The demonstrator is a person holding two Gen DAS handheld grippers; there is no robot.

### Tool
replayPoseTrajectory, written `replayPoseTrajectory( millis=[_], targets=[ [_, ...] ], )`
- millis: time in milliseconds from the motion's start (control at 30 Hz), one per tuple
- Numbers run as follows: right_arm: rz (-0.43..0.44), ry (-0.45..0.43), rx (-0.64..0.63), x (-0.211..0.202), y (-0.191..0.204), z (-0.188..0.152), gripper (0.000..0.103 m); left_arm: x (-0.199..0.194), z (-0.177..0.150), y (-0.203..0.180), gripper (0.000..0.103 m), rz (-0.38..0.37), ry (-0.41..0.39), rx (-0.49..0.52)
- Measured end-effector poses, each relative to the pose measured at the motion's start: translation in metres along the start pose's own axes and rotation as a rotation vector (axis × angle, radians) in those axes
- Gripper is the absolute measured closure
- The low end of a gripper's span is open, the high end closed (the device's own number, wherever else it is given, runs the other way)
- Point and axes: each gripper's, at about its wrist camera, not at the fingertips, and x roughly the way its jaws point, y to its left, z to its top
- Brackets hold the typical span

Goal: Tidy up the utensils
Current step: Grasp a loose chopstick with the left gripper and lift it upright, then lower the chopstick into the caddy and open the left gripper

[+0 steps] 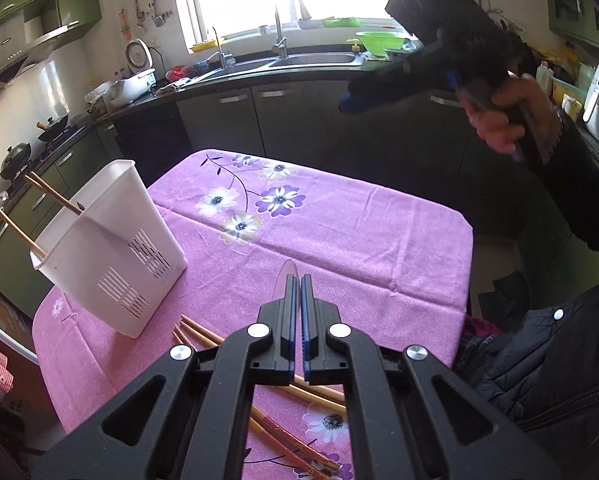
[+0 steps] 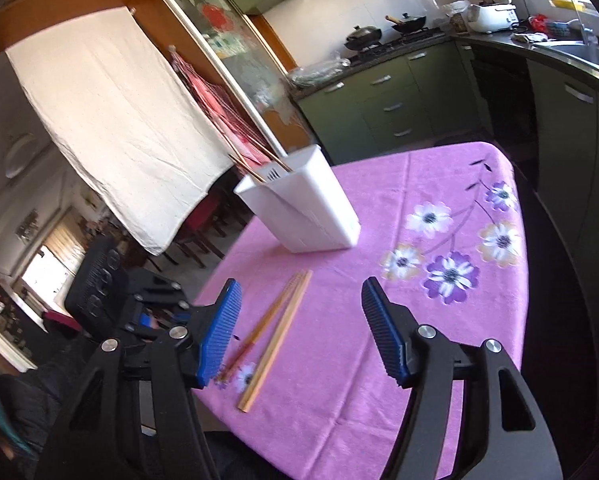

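My left gripper (image 1: 300, 280) is shut on a thin clear plastic spoon (image 1: 285, 280), whose oval bowl sticks up past the left fingertip. It hangs above the pink flowered tablecloth (image 1: 359, 248). A white slotted utensil holder (image 1: 111, 248) stands at the left with two chopsticks (image 1: 53, 196) leaning out of it. Loose chopsticks (image 1: 197, 330) lie on the cloth below the gripper. In the right wrist view my right gripper (image 2: 299, 304) is open just above a few loose chopsticks (image 2: 277, 328), nothing touching its blue pads. The holder (image 2: 311, 208) stands beyond them.
A hand holds the right gripper (image 1: 355, 98) high at the upper right of the left wrist view. Dark cabinets and a sink counter (image 1: 283, 60) run behind the table. A white cloth (image 2: 111, 120) hangs at the left, past the table's edge. A dark jacket (image 1: 559, 360) is at the near right.
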Motion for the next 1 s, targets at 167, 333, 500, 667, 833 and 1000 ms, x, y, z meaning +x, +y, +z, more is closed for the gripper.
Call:
replayPoseTrajectory(
  millis=[167, 333, 500, 667, 833, 1000],
  targets=[
    [-0.056, 0.078, -0.004, 0.024, -0.011, -0.024, 0.039, -0.021, 0.009, 0.018, 0.101, -0.014, -0.067, -0.085],
    [-0.051, 0.135, 0.0, 0.043, -0.018, -0.041, 0.039, -0.043, 0.02, 0.038, 0.101, -0.055, -0.141, -0.195],
    [-0.029, 0.157, 0.007, 0.052, -0.02, -0.05, 0.039, -0.069, 0.039, 0.059, 0.101, -0.089, -0.235, -0.293],
    [-0.005, 0.164, 0.011, 0.056, -0.018, -0.055, 0.039, -0.116, 0.073, 0.086, 0.101, -0.024, -0.415, -0.348],
    [0.026, 0.171, 0.022, 0.059, -0.019, -0.062, 0.039, -0.155, 0.103, 0.115, 0.101, 0.089, -0.627, -0.385],
    [0.059, 0.171, 0.04, 0.059, -0.02, -0.067, 0.039, -0.148, 0.114, 0.147, 0.101, 0.16, -0.703, -0.44]
  ],
)
